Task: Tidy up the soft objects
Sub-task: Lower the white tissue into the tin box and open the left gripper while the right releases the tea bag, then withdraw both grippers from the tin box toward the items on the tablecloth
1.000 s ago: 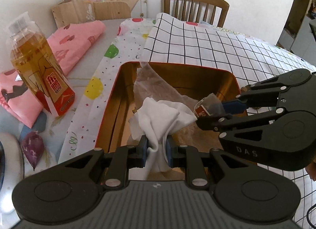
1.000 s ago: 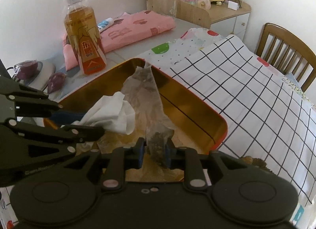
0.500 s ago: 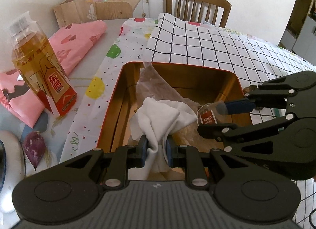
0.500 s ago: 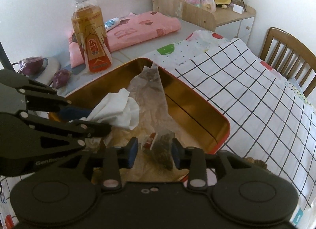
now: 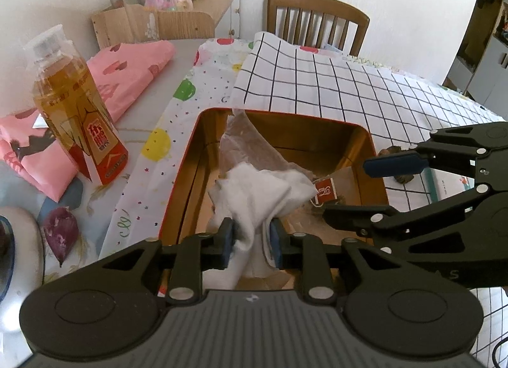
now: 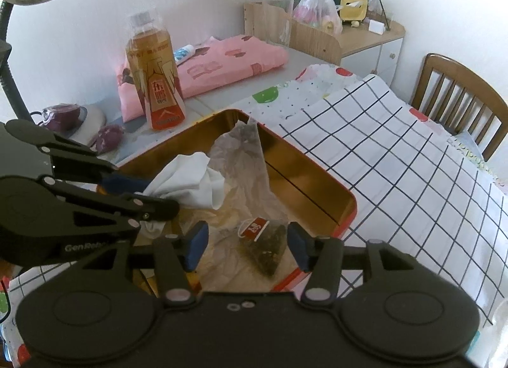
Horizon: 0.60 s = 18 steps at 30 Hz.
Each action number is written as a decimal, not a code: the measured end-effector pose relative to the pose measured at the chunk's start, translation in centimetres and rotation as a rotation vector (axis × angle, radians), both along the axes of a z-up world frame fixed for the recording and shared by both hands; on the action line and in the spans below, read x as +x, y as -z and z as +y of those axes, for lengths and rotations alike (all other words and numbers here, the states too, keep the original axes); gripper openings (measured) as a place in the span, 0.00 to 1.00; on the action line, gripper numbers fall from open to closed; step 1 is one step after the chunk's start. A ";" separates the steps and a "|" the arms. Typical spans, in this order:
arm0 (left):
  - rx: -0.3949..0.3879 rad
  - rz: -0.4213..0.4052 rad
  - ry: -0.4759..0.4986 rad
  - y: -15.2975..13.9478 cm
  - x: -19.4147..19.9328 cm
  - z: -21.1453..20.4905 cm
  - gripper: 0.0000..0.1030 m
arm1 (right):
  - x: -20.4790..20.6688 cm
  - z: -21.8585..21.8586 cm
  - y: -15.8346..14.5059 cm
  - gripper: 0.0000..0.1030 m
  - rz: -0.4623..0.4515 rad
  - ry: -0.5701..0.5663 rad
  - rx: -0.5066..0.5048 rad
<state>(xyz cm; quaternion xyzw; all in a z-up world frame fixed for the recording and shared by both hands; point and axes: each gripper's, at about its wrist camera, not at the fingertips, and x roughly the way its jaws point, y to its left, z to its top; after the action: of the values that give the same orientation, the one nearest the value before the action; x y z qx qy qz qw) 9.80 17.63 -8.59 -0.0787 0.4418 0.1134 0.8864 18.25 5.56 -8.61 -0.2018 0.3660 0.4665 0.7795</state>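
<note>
White cloth (image 5: 254, 196) is bunching up between the blue pads of the left hand-held gripper (image 5: 250, 242), which is pinching a fold of it while its jaws have just been easing slightly apart. The cloth is sitting inside the gold-lined tin (image 5: 365, 136) with the orange-red rim, on top of a sheet of crinkled translucent paper (image 6: 244, 158) that is rising to a point against the tin's far wall.

The right hand-held gripper (image 6: 247, 247) is hovering at the near right part of the tin with its jaws standing well apart, having just been opening. A pyramid tea bag (image 6: 266, 250) with a red tag (image 6: 254, 228) is lying on the paper between the pads, touching neither of them.

The tin is resting on a surface covered by a white black-grid cloth (image 6: 397, 171) to the right and a dotted cloth (image 5: 152, 158) to the left. Further left a bottle of amber drink (image 5: 76, 107) is standing upright beside folded pink fabric (image 6: 222, 66). A purple sweet potato (image 5: 60, 231) is lying near the left edge. A wooden chair (image 5: 317, 24) is standing at the far side.
</note>
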 end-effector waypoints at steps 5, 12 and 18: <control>0.010 -0.022 -0.003 -0.9 -0.9 -0.3 0.26 | -0.6 -0.8 -0.9 0.59 -0.005 0.007 0.024; 0.024 -0.066 0.007 -2.6 -2.1 -1.0 0.26 | -1.7 -2.1 -2.4 0.62 -0.022 0.009 0.066; 0.027 -0.126 0.037 -4.3 -3.1 -2.1 0.26 | -2.5 -3.9 -4.1 0.66 -0.029 0.035 0.117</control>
<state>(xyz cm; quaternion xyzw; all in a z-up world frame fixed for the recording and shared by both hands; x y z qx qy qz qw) 6.65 15.50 -4.30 -0.0657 0.3850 0.0976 0.9154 15.75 1.69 -4.54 -0.1562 0.3299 0.4707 0.8033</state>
